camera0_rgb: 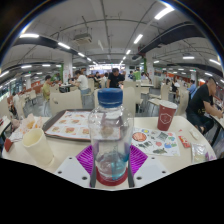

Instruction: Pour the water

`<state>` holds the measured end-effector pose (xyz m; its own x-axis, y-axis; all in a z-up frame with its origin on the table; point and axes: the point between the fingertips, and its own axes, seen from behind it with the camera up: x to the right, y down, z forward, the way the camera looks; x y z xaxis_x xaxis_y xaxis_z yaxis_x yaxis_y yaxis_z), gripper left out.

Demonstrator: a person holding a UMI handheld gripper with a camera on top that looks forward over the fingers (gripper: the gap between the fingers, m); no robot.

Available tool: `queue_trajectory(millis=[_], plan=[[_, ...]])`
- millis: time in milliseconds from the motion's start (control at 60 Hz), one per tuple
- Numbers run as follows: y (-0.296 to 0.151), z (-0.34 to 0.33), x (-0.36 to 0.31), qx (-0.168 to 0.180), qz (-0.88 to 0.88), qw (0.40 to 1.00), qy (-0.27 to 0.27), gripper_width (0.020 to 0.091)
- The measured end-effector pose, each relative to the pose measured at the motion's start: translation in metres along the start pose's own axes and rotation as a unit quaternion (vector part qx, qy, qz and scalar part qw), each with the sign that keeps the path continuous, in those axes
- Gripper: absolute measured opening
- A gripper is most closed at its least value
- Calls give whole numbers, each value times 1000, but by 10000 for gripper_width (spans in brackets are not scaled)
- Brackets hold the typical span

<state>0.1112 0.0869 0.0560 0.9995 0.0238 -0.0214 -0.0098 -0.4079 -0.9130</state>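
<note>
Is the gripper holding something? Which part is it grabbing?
Yes. The gripper is shut on the clear plastic water bottle with a blue cap, its pink pads pressing on the lower body from both sides, well below the cap.

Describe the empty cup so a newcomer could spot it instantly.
Start at the white table in the canteen. A clear water bottle with a blue cap stands between the gripper fingers. The pale cup stands to its left, plain and whitish, unlike the red printed cup farther off on the right.
</note>
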Motion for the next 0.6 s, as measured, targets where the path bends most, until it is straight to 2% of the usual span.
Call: queue_trajectory(millis=[50, 117, 183, 217, 250, 267, 317, 367, 600], plan=[[0, 1, 0, 0, 1, 1000, 0, 455], [0, 0, -1, -8, 2, 1000, 0, 531], [6, -3, 3, -36, 8, 999, 8, 589], [11, -6, 5, -55, 12, 998, 13, 680], [14, -12, 7, -69, 14, 997, 19, 834], [14, -15, 9, -72, 14, 997, 22, 864], [11, -29, 9, -77, 11, 997, 32, 820], [9, -48, 11, -90, 6, 995, 44, 858], [-3, -162, -24, -151, 5, 987, 61, 853]])
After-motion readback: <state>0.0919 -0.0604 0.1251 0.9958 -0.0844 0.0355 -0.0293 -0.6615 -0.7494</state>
